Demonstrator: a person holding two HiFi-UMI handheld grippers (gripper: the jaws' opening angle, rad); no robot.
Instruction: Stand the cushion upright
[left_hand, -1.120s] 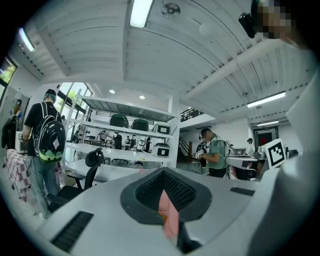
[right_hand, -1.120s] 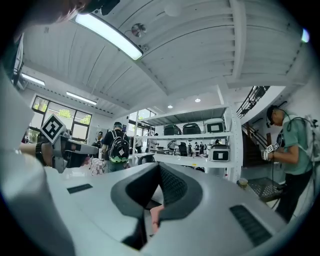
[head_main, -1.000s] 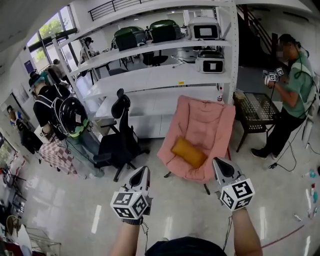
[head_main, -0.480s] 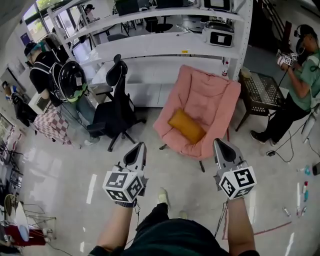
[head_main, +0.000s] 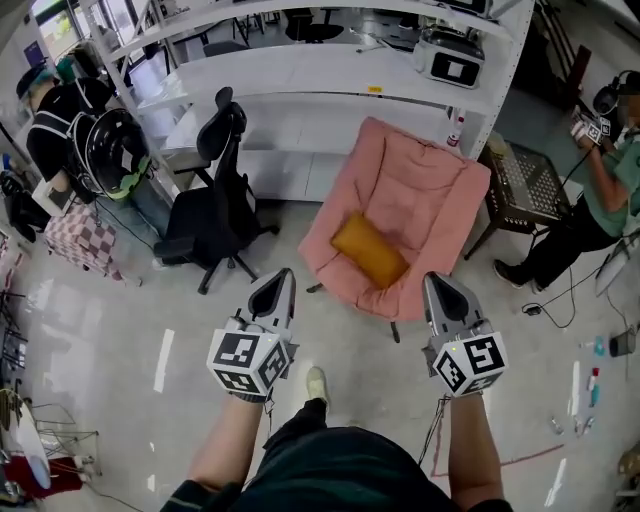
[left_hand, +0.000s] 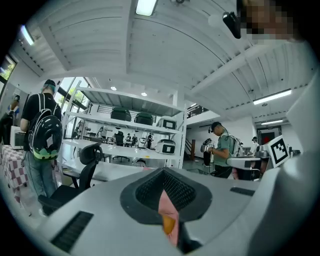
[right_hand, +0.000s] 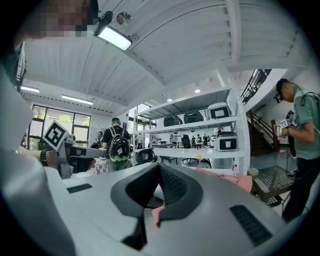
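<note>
An orange cushion (head_main: 370, 250) lies flat on the seat of a pink padded chair (head_main: 420, 180) in the head view. My left gripper (head_main: 280, 276) is held out short of the chair's near left edge, apart from it, with its jaws together and nothing in them. My right gripper (head_main: 435, 280) hovers just before the chair's near right corner, also shut and empty. In the left gripper view a sliver of the cushion (left_hand: 169, 225) and the pink chair (left_hand: 164, 202) shows through the slit below the closed jaws.
A black office chair (head_main: 215, 210) stands left of the pink chair. White shelving (head_main: 330, 75) runs behind both. A dark mesh side table (head_main: 525, 185) and a person in green (head_main: 605, 185) are at the right; a person with a backpack (head_main: 90, 140) at the left.
Both grippers have moved forward toward the pink chair, which now sits nearer and lower in view. My legs have come into view at the bottom. Both jaws stayed shut.
</note>
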